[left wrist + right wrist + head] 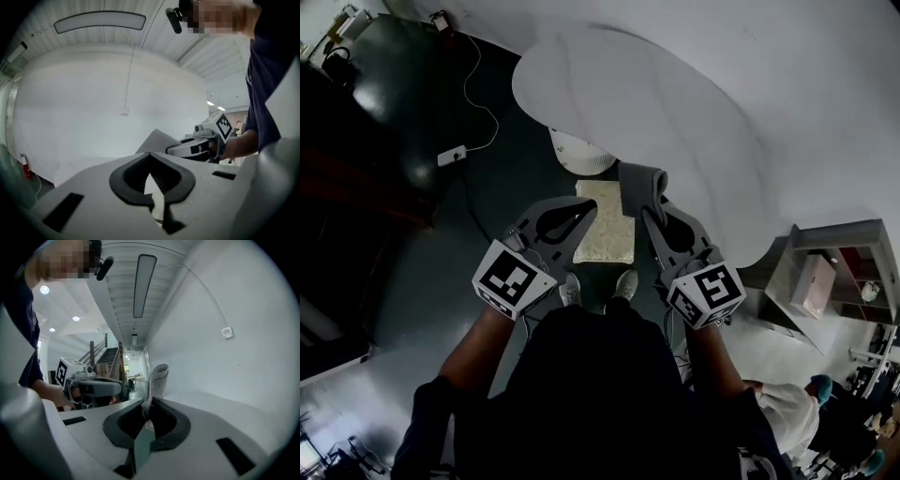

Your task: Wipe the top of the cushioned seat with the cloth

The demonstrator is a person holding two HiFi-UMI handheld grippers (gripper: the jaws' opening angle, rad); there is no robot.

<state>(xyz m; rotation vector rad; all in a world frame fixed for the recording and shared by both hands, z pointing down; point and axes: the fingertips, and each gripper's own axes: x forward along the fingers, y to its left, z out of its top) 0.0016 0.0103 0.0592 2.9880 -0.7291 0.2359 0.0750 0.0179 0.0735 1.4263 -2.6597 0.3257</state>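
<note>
Over the cushioned seat [605, 236], the right hand-held gripper [651, 210] pinches the grey cloth [641, 180], while the left hand-held gripper [589, 208] beside it has its jaws pressed together, empty.

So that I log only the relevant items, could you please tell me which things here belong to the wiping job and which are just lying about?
For the job:
- cloth, clamped in the right gripper
- seat
- left gripper, shut and empty

Lying about:
- power strip on the floor
- shelf
- round white object beyond the seat
</note>
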